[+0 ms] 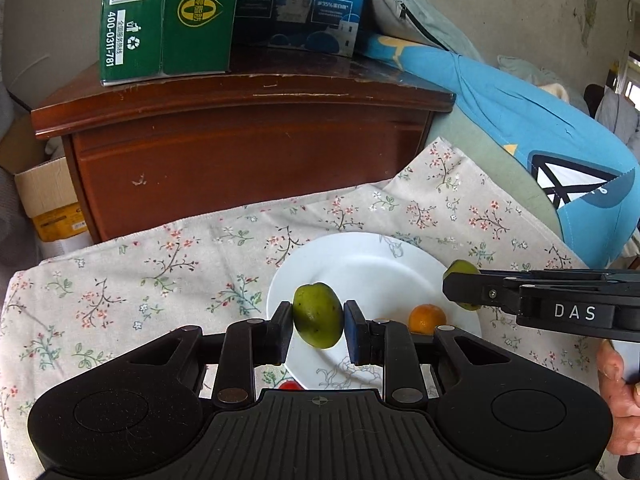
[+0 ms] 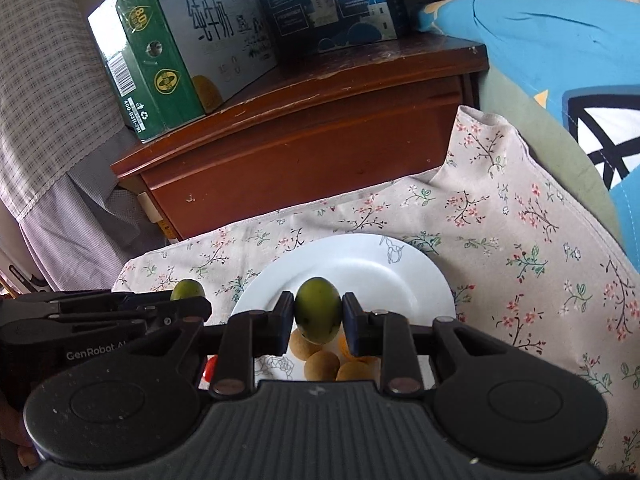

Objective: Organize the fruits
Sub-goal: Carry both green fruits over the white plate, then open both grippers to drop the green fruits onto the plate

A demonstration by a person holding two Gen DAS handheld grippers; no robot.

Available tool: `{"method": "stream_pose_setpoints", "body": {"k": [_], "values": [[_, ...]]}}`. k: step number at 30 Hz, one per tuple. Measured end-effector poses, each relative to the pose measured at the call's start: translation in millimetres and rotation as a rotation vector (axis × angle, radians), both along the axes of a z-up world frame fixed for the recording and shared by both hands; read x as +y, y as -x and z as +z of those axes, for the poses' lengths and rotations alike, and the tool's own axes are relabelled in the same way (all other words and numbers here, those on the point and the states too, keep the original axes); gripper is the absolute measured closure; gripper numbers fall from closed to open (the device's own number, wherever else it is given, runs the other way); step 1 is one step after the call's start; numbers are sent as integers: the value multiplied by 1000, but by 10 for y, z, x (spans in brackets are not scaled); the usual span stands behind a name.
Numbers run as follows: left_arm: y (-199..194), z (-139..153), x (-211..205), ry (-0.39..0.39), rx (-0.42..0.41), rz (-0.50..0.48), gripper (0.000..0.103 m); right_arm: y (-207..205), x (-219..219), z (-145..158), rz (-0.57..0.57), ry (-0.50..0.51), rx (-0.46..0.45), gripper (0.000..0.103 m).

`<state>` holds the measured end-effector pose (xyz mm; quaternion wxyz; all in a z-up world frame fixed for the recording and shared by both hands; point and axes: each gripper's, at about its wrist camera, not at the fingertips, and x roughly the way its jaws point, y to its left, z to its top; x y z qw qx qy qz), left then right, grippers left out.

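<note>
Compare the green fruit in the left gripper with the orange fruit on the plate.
The green fruit is larger and oval; the orange fruit is smaller and round. The green one is held up, clamped in the left gripper; the orange one rests free on the plate. Both are whole.

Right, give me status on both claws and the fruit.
Left claw shut on a green fruit, above the white plate. Right claw shut on a second green fruit. Orange and brown fruits on plate. Nothing in the way.
</note>
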<state>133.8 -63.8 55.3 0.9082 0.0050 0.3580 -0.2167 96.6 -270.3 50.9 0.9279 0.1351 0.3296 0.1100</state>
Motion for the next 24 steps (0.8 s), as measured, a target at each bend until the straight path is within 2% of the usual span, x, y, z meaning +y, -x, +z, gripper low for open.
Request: {"method": "stream_pose_setpoints", "body": {"k": [16, 24], "values": [[-171, -312, -240, -63, 63, -34, 78, -391, 36, -329, 23, 39, 54, 77], [-113, -252, -301, -90, 25, -33, 74, -411, 32, -371, 10, 26, 65, 74]]}}
